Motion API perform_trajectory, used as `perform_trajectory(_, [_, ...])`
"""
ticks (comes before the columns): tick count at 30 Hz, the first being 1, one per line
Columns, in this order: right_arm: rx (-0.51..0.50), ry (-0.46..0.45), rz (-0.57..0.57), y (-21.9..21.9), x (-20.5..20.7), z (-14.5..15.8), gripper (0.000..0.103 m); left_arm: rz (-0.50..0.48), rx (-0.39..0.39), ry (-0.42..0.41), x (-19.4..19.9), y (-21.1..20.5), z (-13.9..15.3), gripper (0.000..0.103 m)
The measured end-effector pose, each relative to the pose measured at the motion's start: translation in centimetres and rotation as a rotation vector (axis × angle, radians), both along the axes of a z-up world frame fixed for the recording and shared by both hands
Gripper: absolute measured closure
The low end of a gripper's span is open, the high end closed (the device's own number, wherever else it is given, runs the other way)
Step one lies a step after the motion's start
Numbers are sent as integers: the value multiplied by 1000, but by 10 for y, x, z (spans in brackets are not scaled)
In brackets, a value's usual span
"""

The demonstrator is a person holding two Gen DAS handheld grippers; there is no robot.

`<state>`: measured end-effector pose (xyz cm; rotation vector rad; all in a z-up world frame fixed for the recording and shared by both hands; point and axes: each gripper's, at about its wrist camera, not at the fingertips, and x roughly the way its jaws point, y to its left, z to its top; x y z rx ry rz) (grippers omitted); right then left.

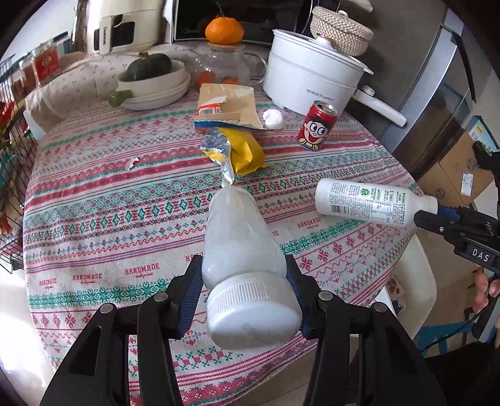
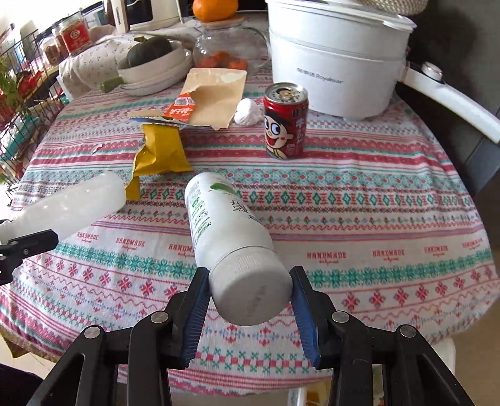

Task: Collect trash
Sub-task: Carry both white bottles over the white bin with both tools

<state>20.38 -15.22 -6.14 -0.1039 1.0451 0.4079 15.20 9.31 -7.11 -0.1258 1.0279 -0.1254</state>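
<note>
My left gripper (image 1: pixel 243 274) is shut on a frosted plastic bottle (image 1: pixel 240 237), holding it by the neck near its white cap, above the table; the bottle also shows in the right wrist view (image 2: pixel 78 200). My right gripper (image 2: pixel 250 278) is shut on a white labelled bottle (image 2: pixel 225 225) at its cap end, also above the table; the left wrist view shows it at the right (image 1: pixel 368 200). On the patterned tablecloth (image 1: pixel 93 200) lie a yellow wrapper (image 1: pixel 240 150), a torn paper packet (image 1: pixel 228 106), a crumpled tissue (image 1: pixel 272 118), a small paper scrap (image 1: pixel 132 163) and an upright red can (image 1: pixel 317 125).
A white electric pot (image 1: pixel 309 84) stands at the back right. Stacked bowls with a green squash (image 1: pixel 153 78), a glass jar (image 1: pixel 228 65) and an orange (image 1: pixel 223 29) stand at the back. A wire rack (image 1: pixel 9 156) is at the left. Cardboard boxes (image 1: pixel 459 168) are on the floor right.
</note>
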Motion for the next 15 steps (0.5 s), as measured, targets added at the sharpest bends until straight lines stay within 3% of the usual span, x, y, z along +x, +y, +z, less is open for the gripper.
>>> perform_trajectory(15, [59,-74,-154,-63,-41,38,58,-98,-25,-103,-20,-30,28,51])
